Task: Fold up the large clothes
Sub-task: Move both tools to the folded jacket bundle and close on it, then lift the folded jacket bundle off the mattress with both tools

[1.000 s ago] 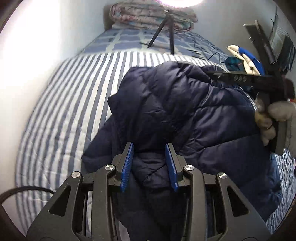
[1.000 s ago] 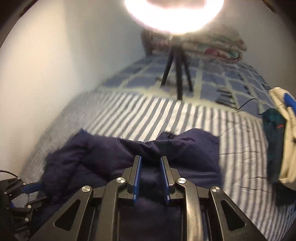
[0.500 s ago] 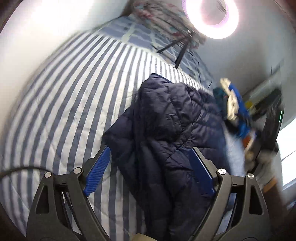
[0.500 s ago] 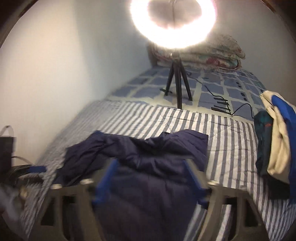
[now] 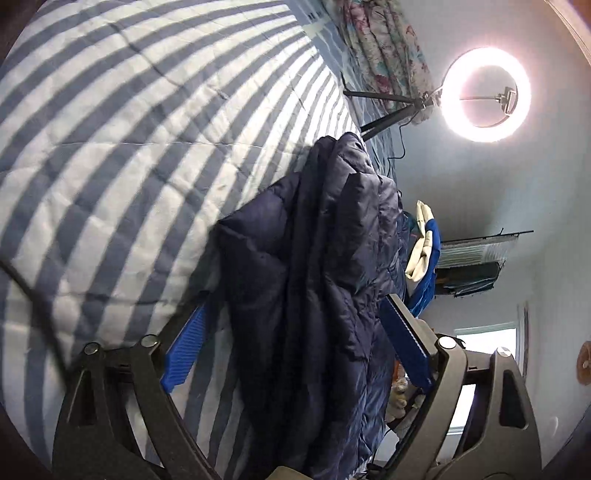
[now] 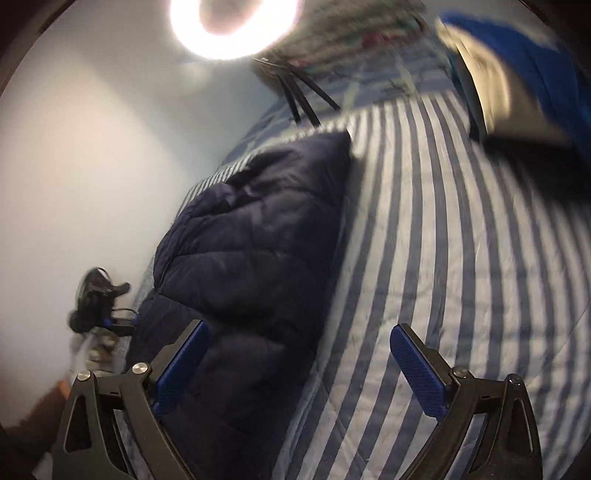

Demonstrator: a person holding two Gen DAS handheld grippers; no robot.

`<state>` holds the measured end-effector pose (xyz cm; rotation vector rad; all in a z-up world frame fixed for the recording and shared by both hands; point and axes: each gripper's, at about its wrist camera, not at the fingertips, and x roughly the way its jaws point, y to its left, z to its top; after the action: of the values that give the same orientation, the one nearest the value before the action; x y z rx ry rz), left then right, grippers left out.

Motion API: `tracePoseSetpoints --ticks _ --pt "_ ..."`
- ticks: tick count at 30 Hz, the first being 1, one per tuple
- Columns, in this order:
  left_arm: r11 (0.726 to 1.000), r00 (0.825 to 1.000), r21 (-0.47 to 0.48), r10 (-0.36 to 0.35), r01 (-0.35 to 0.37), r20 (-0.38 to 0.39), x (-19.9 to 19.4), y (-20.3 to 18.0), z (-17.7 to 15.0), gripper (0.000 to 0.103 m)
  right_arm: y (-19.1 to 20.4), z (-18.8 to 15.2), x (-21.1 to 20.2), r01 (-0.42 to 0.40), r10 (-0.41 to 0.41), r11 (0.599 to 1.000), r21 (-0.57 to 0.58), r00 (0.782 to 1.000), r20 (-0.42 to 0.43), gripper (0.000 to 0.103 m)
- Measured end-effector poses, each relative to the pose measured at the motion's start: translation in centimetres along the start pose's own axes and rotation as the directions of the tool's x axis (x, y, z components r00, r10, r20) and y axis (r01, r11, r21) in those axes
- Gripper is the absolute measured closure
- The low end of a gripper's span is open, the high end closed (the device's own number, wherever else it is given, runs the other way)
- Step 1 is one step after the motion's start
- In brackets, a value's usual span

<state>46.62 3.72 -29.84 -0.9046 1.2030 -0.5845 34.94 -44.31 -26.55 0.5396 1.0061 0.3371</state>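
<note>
My left claw (image 5: 295, 343) stands wide and its jaws are opening further; the navy blue quilted puffer jacket (image 5: 317, 280) lies in the gap between the 2 blue ribbed pads (image 5: 184, 350), but neither pad presses on it. The jacket runs away from this claw as a long, bunched heap on the bed's blue-and-white striped quilted cover (image 5: 129, 147). Beyond the jacket's far end stands a black tripod (image 5: 388, 110) carrying a lit white ring light (image 5: 485, 94), and past that a folded floral blanket (image 5: 388, 48) lies against the wall. To the right of the jacket, just past my right-hand pad, sits a pile of cream and bright blue clothes (image 5: 424, 254).

My right claw (image 6: 299, 365) is also wide, its jaws opening too. The same jacket (image 6: 251, 258) lies ahead of it and to the left, its near edge passing under the left pad (image 6: 181, 365); the right pad hangs over bare striped cover (image 6: 443, 240). I cannot tell whether the left pad touches the fabric; nothing is gripped. Far left of this claw, beside the jacket's edge, my other claw (image 6: 99, 306) shows small and blurred. The cream and blue clothes (image 6: 517, 74) lie blurred at the upper right, and the ring light (image 6: 232, 22) glows ahead.
</note>
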Motion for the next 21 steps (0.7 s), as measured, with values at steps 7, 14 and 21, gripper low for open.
tracePoseSetpoints --ticks 7,14,21 --pt "0.998 0.999 0.058 -0.008 0.011 -0.048 2.9 -1.9 1.0 0.009 -1.4 0.0 2.6 -0.122 0.123 0.989 0.079 0.992 -0.009 0.012" --pt "0.989 0.996 0.140 0.065 -0.055 -0.067 5.9 -4.4 1.4 0.013 0.0 1.1 5.0 -0.157 0.159 0.985 0.069 0.987 -0.036 0.027" --pt "0.936 0.967 0.268 0.250 -0.230 -0.045 7.1 -7.1 0.5 0.051 2.4 1.4 6.5 -0.122 0.124 0.992 0.035 0.990 -0.074 0.049"
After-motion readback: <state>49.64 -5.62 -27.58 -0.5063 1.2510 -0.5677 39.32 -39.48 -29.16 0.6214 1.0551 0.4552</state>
